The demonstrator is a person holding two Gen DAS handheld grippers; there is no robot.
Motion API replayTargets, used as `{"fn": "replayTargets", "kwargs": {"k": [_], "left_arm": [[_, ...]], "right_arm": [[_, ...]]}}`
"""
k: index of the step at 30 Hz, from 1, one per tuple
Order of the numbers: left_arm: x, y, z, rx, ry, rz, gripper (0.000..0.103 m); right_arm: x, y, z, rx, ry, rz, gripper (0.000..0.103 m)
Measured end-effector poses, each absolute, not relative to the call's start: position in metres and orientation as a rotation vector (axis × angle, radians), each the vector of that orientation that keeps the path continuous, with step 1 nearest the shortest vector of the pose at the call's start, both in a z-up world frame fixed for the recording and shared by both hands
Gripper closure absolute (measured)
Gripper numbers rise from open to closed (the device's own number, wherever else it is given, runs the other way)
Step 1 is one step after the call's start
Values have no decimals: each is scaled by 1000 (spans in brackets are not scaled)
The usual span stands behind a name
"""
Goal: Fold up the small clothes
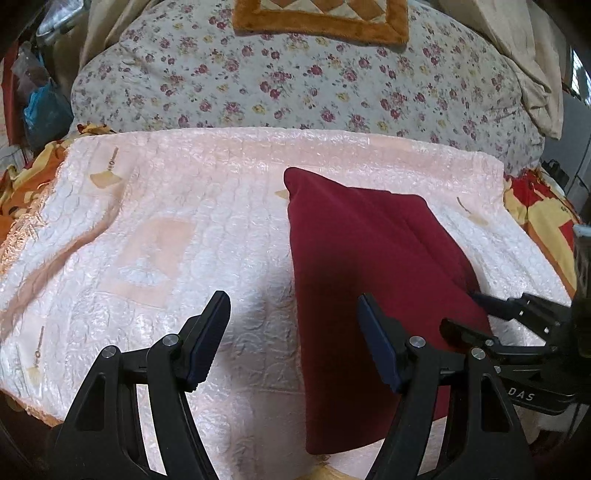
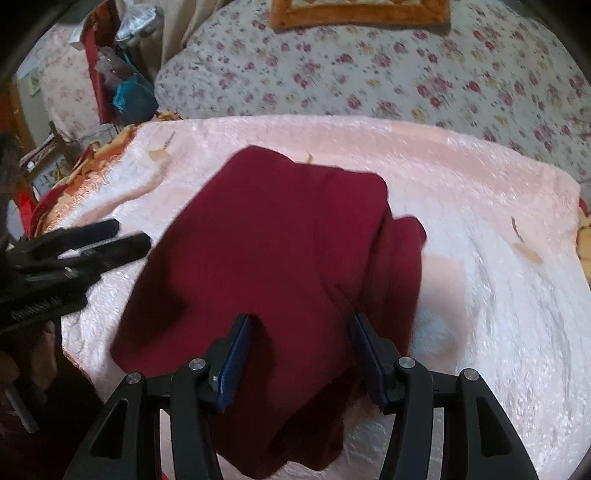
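A dark red garment (image 1: 373,258) lies folded on the pale pink quilted cover (image 1: 184,221); it also shows in the right wrist view (image 2: 273,240). My left gripper (image 1: 293,306) is open and empty, hovering over the cover with its right finger above the garment's left edge. My right gripper (image 2: 301,325) is open, its fingers low over the garment's near part, with the cloth between and under them. The right gripper shows in the left wrist view (image 1: 491,302) at the garment's right edge. The left gripper shows in the right wrist view (image 2: 122,236) left of the garment.
A floral quilt (image 1: 295,81) is heaped behind the pink cover, with an orange-bordered mat (image 1: 321,22) on top. An orange and red patterned sheet (image 1: 543,218) shows at both sides. Bags and clutter (image 2: 125,81) stand at the far left.
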State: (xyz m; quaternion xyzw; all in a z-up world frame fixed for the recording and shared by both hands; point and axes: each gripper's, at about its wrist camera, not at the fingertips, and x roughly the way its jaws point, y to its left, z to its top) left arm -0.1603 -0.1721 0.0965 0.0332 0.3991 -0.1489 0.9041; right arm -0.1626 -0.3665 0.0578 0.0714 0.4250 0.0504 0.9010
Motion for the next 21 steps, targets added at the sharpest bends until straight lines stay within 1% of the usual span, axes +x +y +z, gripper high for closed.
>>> {"fn": "replayTargets", "kwargs": {"k": [4, 16, 17, 19, 20, 21], "left_arm": [[-165, -172, 98, 75, 818, -295, 32], [-175, -170, 102, 71, 801, -279, 32], [-175, -170, 103, 69, 798, -277, 32], [-177, -169, 106, 63, 792, -275, 32], [-178, -169, 107, 61, 787, -273, 32], [-179, -169, 108, 61, 783, -273, 32]], "right_arm": [[-170, -371, 60, 183, 858, 98, 49], [-197, -351, 107, 187, 742, 79, 48], [-198, -351, 109, 189, 735, 77, 47], [-199, -350, 112, 197, 723, 77, 37], [-199, -350, 113, 202, 716, 77, 29], [-200, -350, 114, 209, 708, 78, 28]]}}
